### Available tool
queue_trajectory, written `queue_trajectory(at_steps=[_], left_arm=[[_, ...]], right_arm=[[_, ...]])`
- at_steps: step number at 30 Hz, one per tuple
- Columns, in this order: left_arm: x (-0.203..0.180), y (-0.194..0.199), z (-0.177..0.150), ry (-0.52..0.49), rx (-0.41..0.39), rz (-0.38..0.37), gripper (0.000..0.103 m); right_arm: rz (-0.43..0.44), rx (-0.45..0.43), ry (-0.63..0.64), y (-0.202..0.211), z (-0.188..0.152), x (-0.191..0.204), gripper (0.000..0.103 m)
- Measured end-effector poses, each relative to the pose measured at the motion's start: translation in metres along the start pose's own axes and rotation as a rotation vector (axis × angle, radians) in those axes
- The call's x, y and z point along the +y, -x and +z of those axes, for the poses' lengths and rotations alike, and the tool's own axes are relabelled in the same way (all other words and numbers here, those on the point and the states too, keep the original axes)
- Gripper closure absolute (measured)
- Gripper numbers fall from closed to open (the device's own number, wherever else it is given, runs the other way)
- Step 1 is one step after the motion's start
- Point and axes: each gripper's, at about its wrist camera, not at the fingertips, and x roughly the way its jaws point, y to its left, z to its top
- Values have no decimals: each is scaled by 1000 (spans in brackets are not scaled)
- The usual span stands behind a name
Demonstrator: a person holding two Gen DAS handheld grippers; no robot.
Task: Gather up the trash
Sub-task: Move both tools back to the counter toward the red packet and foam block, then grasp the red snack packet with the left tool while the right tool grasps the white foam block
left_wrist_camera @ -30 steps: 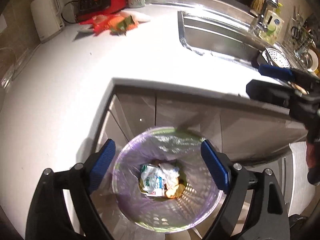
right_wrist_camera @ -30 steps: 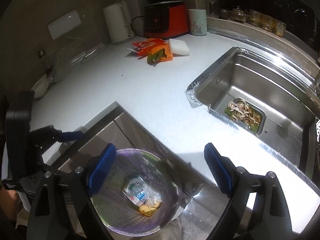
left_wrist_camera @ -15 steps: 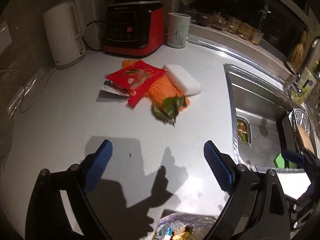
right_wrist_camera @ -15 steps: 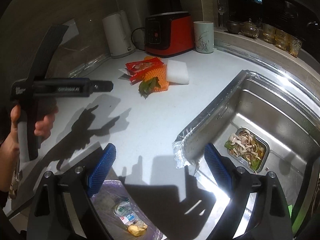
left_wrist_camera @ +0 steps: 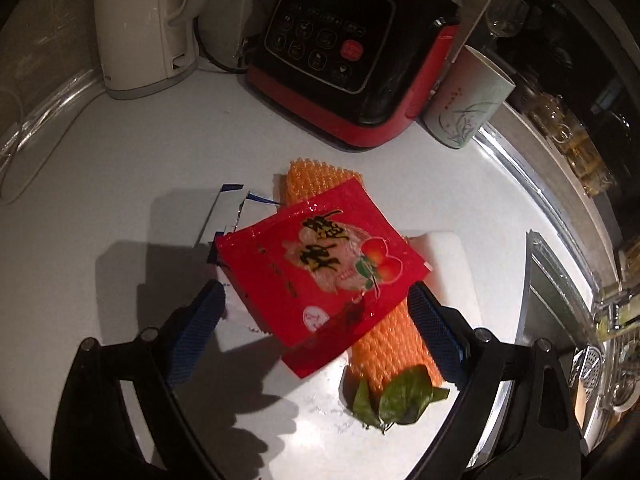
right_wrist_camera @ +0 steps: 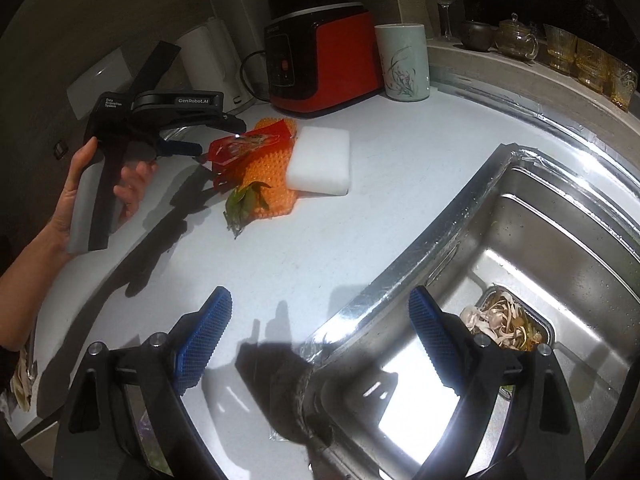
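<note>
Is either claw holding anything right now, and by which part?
Nothing is held. The left claw is open around the red wrapper, pads clear of it. The right claw is open over the counter.

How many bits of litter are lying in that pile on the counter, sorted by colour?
Red: 1, the wrapper
Orange: 1, the foam net
Green: 1, the leaves
White and blue: 1, the torn packet
Total: 4
The white sponge beside the pile is not counted.
</note>
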Motion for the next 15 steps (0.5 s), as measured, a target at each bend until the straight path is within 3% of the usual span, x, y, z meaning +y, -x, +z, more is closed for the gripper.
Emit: queue_trajectory(at_steps=[2,3,5,7,10,15], left_arm=[[3,-10,7,36,18,-11,15],[4,-13,9,55,23,-18,21],[8,-20,13,91,48,-42,46],[12,-29,17,124,82,-79,81],[13,-28,18,125,69,-67,92],[5,-19,13,70,45,-48,95]], right_arm=[[7,6,5,-7,5,-5,14],[9,8,9,-10,6,-6,14],[16,10,17,-14,10,-9,14],[19,10,22,-17,14,-11,14],[26,5,26,-21,21,-12,14],[24,-3,52,-30,36,-8,14]])
